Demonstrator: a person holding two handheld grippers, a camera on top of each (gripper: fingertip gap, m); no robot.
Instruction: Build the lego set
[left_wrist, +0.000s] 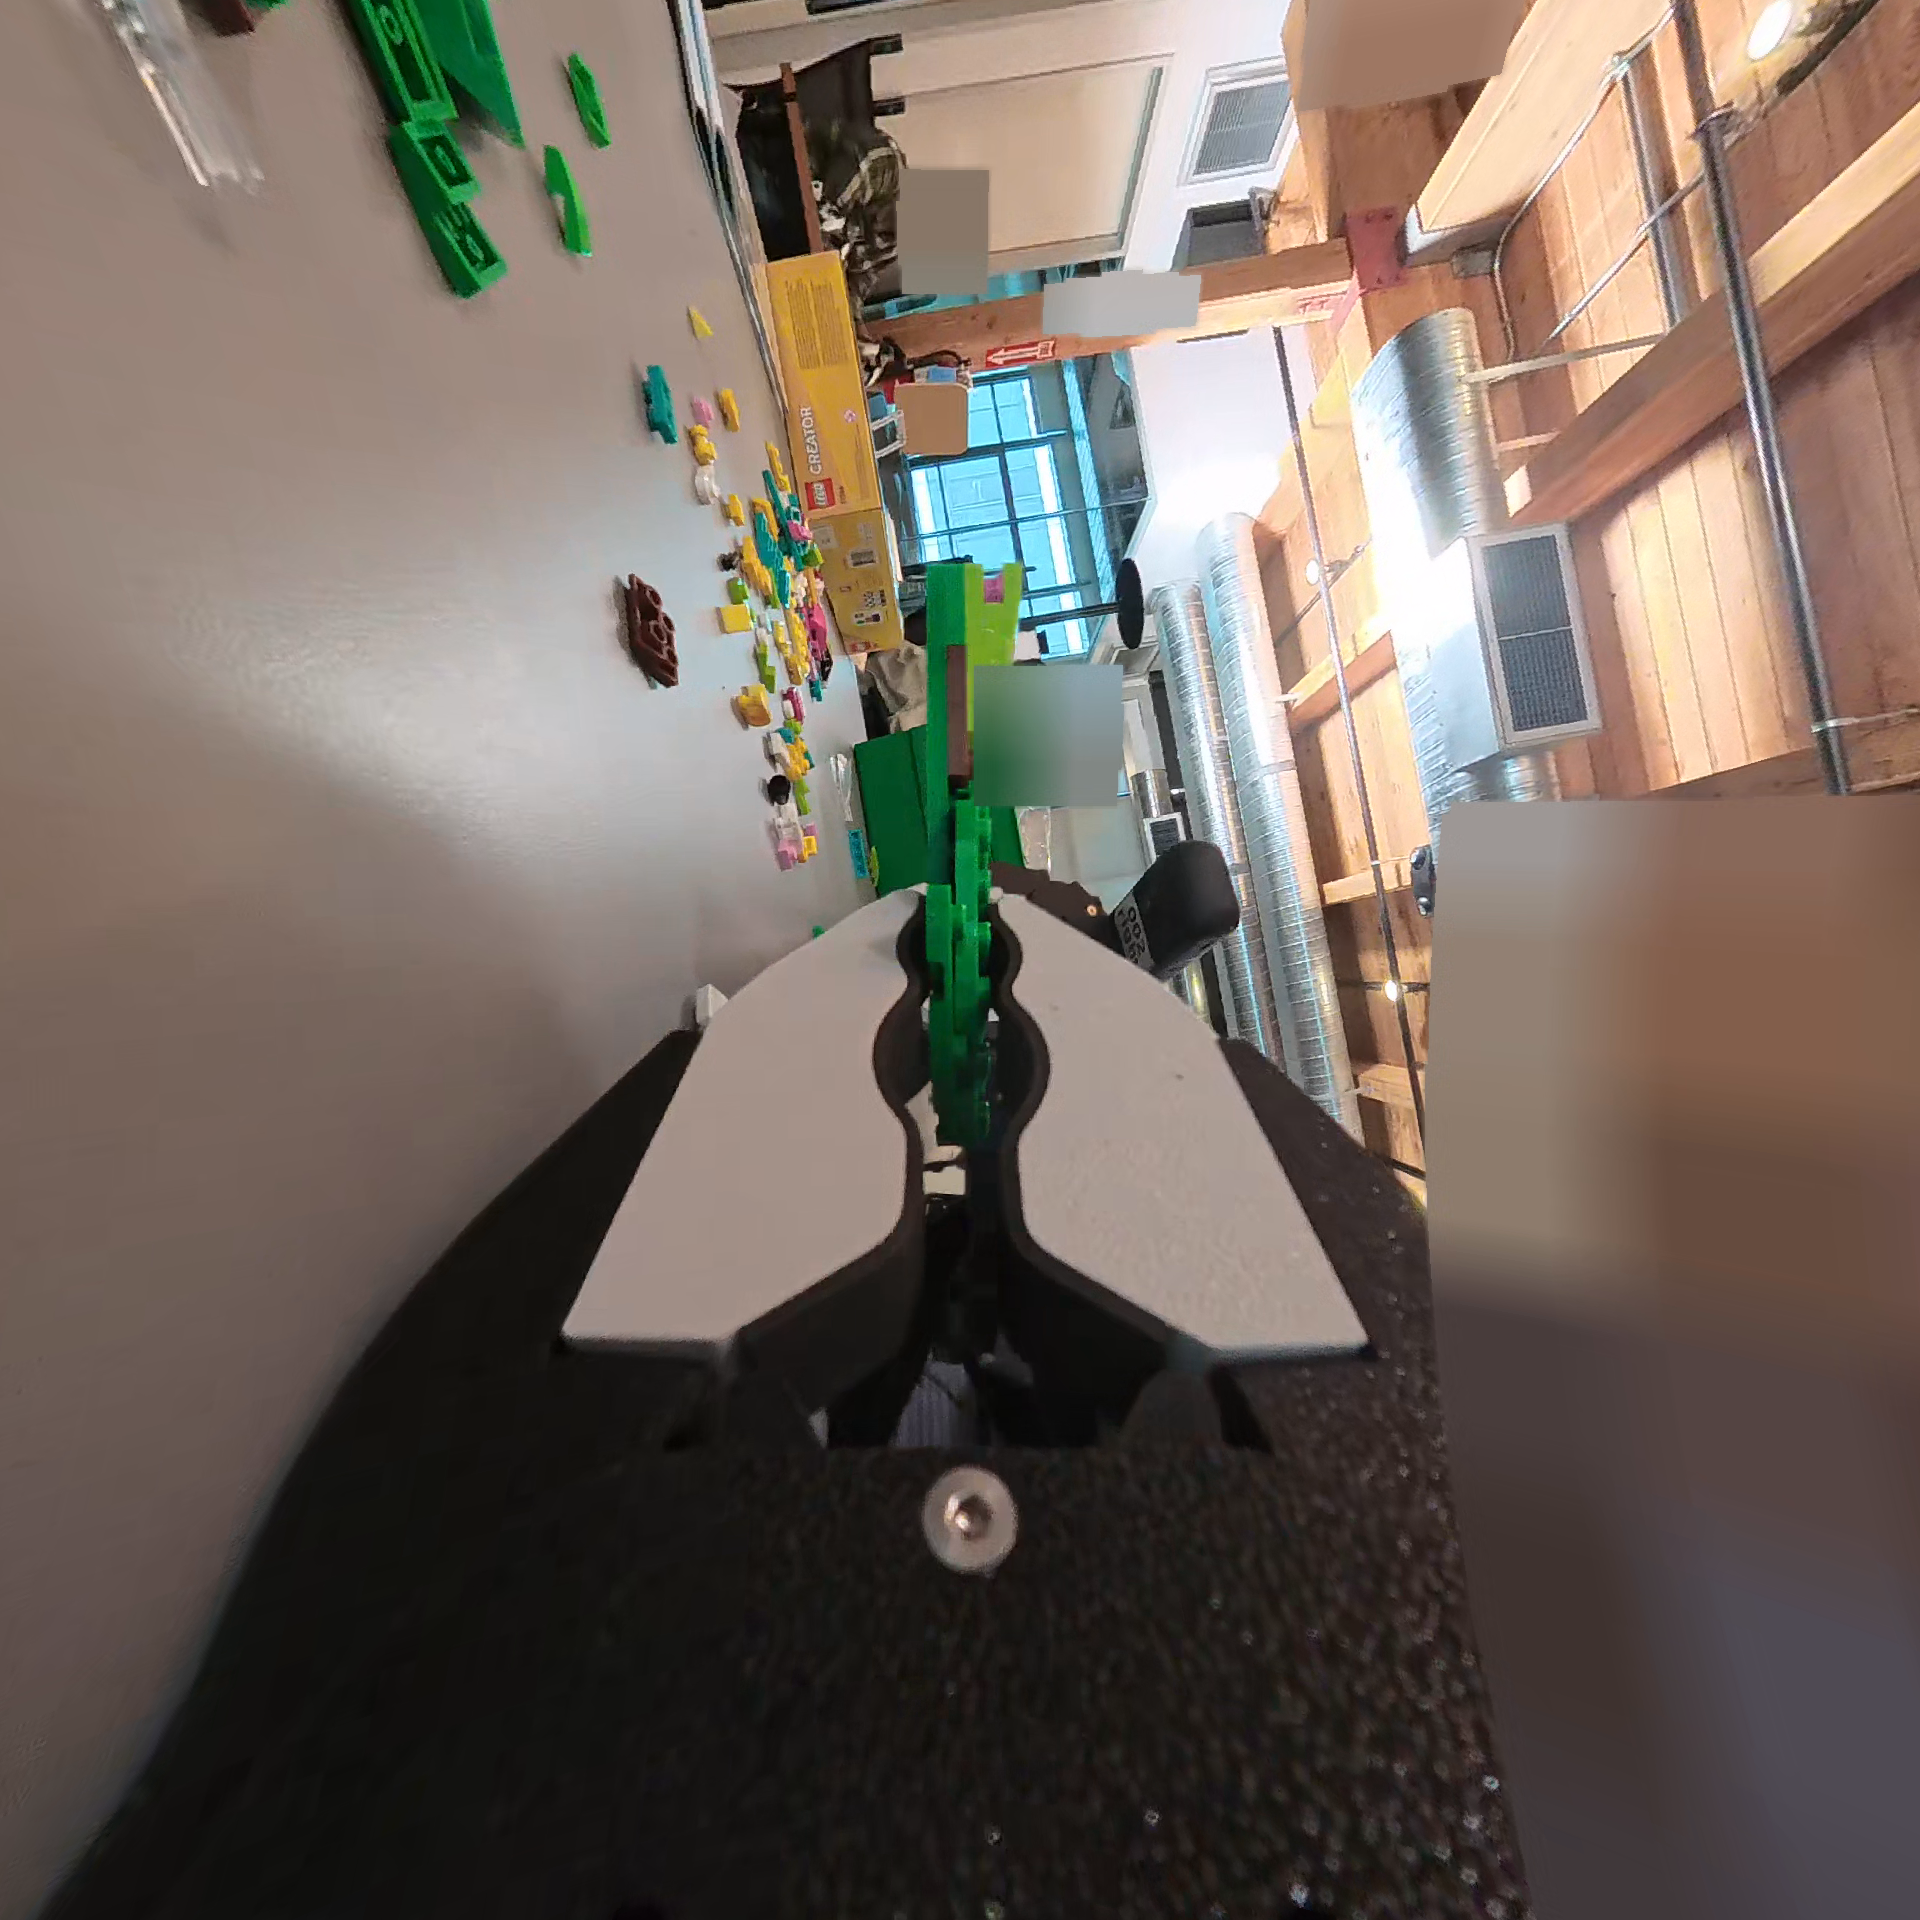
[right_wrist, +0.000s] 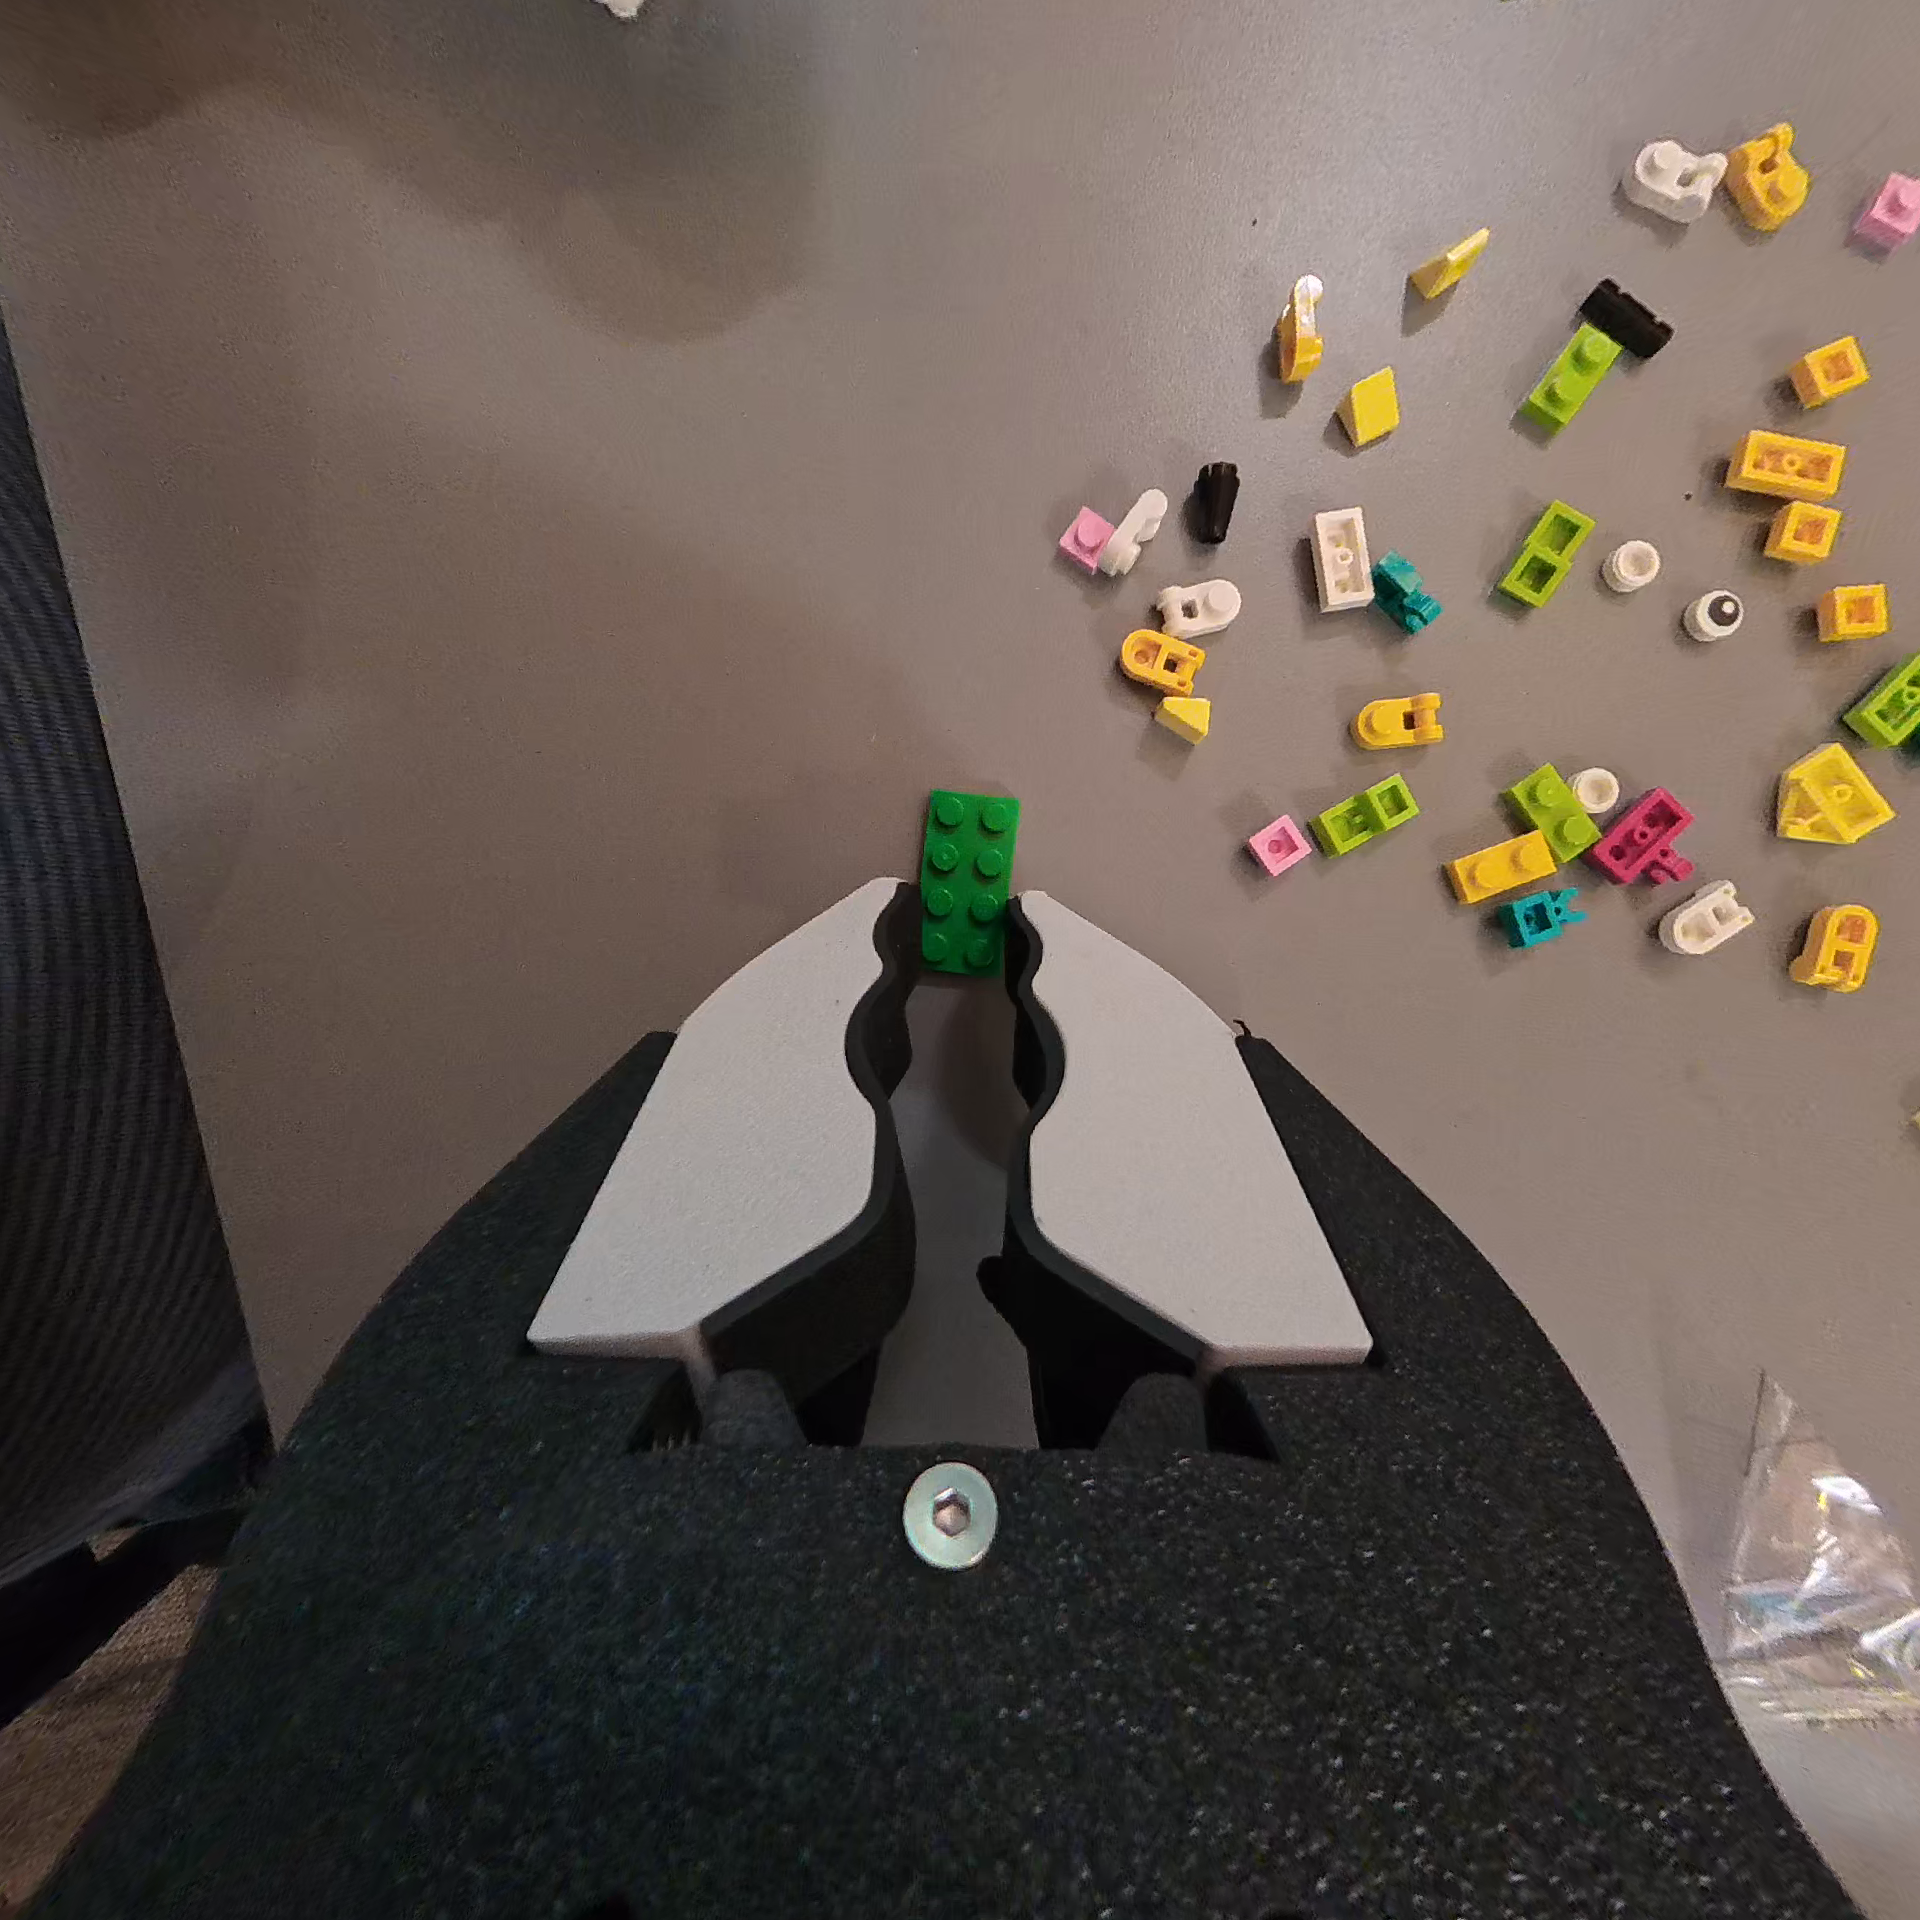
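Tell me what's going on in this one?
A person is building a lego set with two handheld grippers. The left gripper is shut on a green assembly, held up off the grey table. The right gripper grips a green 2x4 plate by its sides. Small loose pieces lie scattered nearby, unused.

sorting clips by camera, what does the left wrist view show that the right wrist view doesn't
Only the left wrist view: the left gripper shut on a green build, seen edge-on and lifted off the table, loose green plates, a brown piece, the yellow box, and the room with its window and ducts.

Only the right wrist view: the right gripper shut on a green plate, studs facing the camera, a clear bag, and a dark chair.

Both: the grey table and the scatter of small coloured pieces.
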